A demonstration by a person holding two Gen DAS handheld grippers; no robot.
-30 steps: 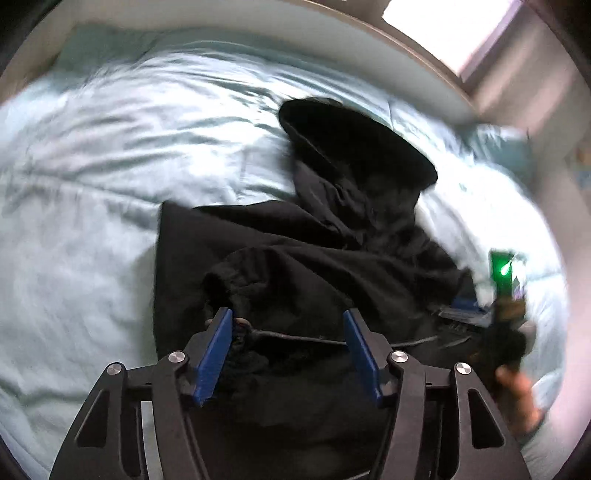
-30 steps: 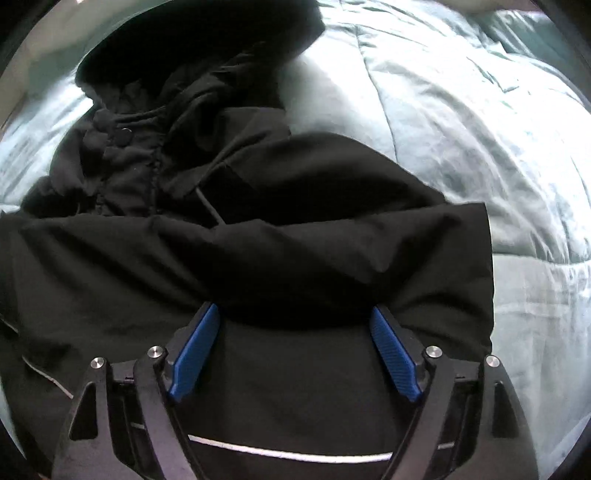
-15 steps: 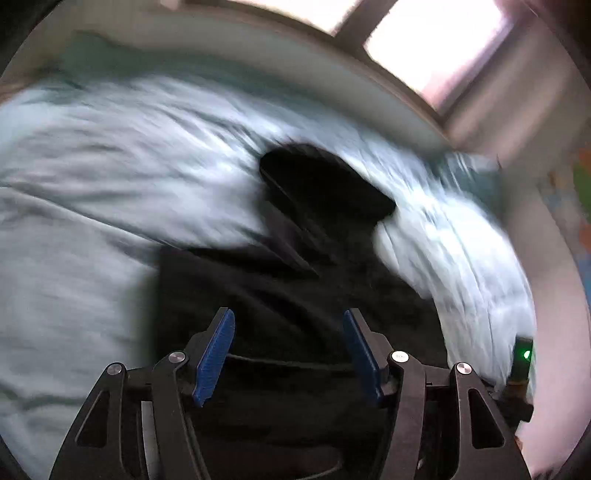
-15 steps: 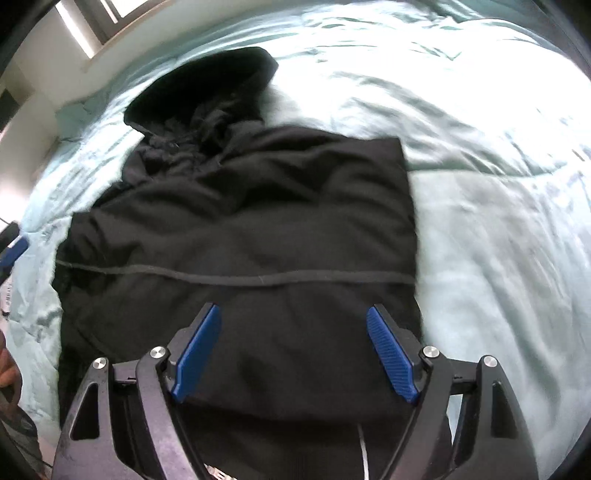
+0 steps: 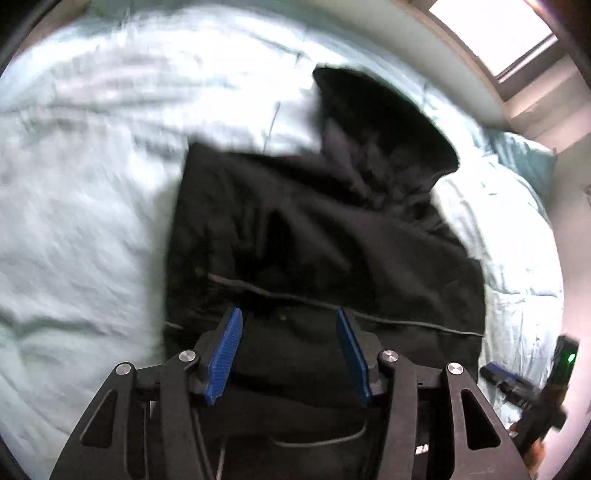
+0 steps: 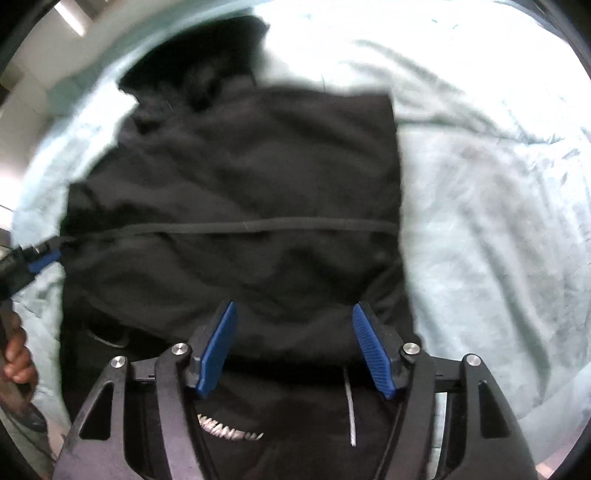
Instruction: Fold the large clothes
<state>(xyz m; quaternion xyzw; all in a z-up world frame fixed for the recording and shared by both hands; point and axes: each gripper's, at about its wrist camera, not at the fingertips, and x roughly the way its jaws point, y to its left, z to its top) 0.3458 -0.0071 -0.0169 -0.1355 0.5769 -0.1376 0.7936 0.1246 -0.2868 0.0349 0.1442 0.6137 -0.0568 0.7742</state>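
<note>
A black hooded jacket [image 5: 325,236] lies on a pale green bedspread [image 5: 74,221], body folded into a rough rectangle with the hood [image 5: 380,122] at the far end. It fills the middle of the right wrist view [image 6: 236,177]. My left gripper [image 5: 288,325] is open and empty above the jacket's near edge. My right gripper [image 6: 291,325] is open and empty above the near edge too. The right gripper shows at the lower right of the left wrist view [image 5: 509,380]. The left gripper shows at the left edge of the right wrist view [image 6: 40,258].
The bedspread [image 6: 498,221] spreads wide on both sides of the jacket. A window [image 5: 487,29] and a wall lie beyond the bed's far side. A teal pillow [image 5: 524,158] sits at the far right corner.
Both grippers have pulled back and up from the jacket, open throughout. The jacket's lower part now lies folded over its body, flatter than a second ago.
</note>
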